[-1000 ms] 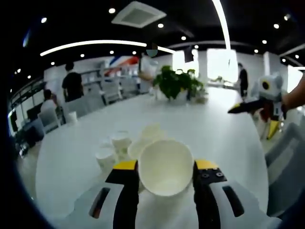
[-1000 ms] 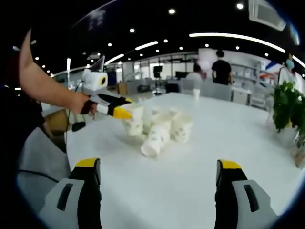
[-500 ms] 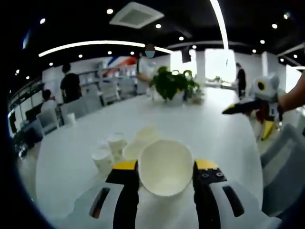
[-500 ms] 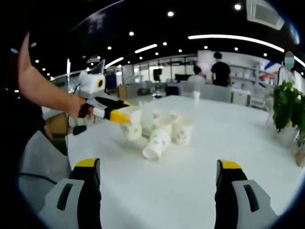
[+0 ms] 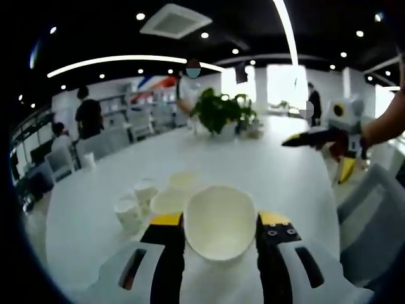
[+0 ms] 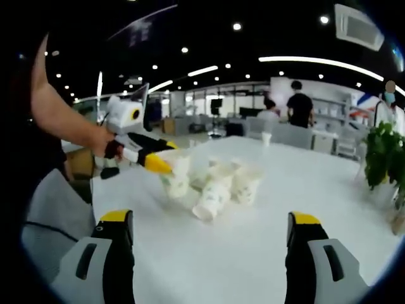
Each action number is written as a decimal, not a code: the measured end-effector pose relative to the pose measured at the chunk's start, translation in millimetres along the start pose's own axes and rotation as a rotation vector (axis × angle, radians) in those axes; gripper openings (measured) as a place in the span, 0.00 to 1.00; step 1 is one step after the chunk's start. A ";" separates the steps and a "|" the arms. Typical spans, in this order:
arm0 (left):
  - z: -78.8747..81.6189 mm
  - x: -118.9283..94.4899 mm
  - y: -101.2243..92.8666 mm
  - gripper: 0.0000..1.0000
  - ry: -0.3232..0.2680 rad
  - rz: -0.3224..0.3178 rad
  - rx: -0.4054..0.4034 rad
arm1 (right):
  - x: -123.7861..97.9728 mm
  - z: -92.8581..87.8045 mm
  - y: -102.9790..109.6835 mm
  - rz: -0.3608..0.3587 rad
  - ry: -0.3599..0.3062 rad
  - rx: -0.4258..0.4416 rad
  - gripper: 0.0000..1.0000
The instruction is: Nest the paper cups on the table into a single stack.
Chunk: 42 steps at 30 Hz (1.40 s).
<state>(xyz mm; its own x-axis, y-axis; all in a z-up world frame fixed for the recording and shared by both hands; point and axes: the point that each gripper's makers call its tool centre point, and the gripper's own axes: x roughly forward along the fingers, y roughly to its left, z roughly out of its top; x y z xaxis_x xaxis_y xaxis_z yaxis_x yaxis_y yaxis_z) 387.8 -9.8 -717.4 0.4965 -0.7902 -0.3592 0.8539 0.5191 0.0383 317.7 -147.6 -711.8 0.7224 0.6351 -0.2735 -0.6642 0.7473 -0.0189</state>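
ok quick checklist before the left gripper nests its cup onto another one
1. Left gripper grips the cup: ok, jaws shut on its sides, mouth toward the camera.
2. Held cup clear of the table: cannot tell; in the right gripper view it hangs by the other cups.
3. Upright target free: ok, upright cups stand left of the gripper.
4. Tipped cup out of the way: not ok, it lies on its side among the group.
5. Right gripper ready to help: ok, open, holding nothing, back from the cups.
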 end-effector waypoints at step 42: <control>-0.4 -19.5 -65.2 0.42 -0.015 -0.068 0.048 | -10.8 2.1 10.9 0.037 -0.001 -0.029 1.00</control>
<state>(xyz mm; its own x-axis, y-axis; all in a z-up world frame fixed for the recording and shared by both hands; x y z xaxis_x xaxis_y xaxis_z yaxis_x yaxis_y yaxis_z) 322.4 -28.1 -713.3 0.4393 -0.8282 -0.3481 0.8920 0.4482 0.0592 303.0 -146.0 -707.0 0.6973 0.6627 -0.2731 -0.6959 0.7173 -0.0363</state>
